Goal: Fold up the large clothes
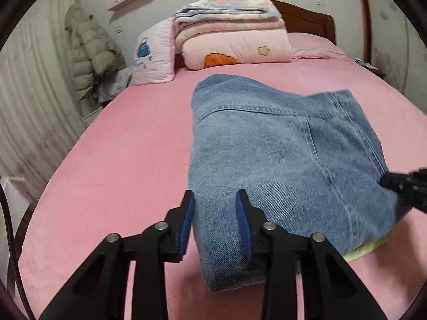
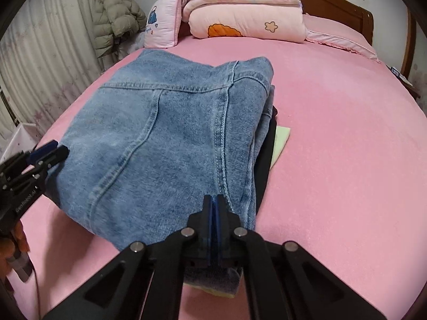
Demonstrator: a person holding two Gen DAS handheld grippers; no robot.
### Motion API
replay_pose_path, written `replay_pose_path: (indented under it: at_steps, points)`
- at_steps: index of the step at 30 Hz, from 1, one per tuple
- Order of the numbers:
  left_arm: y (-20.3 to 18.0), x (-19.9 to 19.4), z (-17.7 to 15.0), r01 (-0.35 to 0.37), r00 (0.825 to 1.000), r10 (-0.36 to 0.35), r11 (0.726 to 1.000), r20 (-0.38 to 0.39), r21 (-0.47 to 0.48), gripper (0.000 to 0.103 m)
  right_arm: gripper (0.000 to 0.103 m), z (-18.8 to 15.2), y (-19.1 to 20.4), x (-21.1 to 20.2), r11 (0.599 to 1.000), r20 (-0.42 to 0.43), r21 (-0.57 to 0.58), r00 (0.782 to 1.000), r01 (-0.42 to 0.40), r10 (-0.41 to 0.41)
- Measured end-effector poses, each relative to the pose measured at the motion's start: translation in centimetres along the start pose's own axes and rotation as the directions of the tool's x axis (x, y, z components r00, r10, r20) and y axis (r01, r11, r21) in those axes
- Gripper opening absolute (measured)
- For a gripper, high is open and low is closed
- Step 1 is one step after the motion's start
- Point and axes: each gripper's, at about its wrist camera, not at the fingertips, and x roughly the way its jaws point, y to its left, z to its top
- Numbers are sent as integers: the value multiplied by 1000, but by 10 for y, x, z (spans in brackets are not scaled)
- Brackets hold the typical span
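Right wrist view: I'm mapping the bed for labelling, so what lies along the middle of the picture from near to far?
Right tool → denim garment → bare pink sheet → folded quilts → headboard.

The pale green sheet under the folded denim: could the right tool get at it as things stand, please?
Probably yes. An edge of the pale green sheet pokes out beside the folded denim on bare bed, but the right tool is shut and must open first.

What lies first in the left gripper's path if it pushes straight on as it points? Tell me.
The folded denim garment: the left gripper has its open jaws around the near left edge already, so it would likely press into the denim and then the pink bed beneath, though depth is unclear.
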Motion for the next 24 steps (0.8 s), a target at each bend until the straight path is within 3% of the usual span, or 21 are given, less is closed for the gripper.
replay_pose_path:
  at_steps: [2,3,10,13,15,19,24]
  points:
    - [0,-10,5,-1,999,0,999,-41,-32,56,1,0,-2,-17,999,-2,24,1000,-31,31]
    - [-1,-18,6,16,999,-18,999,-45,-50,58,1,0,-2,-25,999,5,25,999,-41,41]
    - [-26,-127,27,107,994,-106,993,25,-52,59,4,0,-5,-136,997,96,1,993,-72,71]
    - [-48,-190,28,137,989,-136,990,59,-14,68,5,-9,-8,-202,994,149,-4,983,-109,109]
    - [-63,-234,21,154,985,-154,988,82,16,76,5,-20,-8,-254,991,189,-33,973,-127,131]
    - [-93,-323,-9,202,972,-208,977,105,70,78,5,-52,-10,-347,986,242,-89,957,-143,161]
    - [-124,-406,-55,282,950,-289,956,120,77,86,5,-100,-20,-429,979,283,-107,939,-172,196]
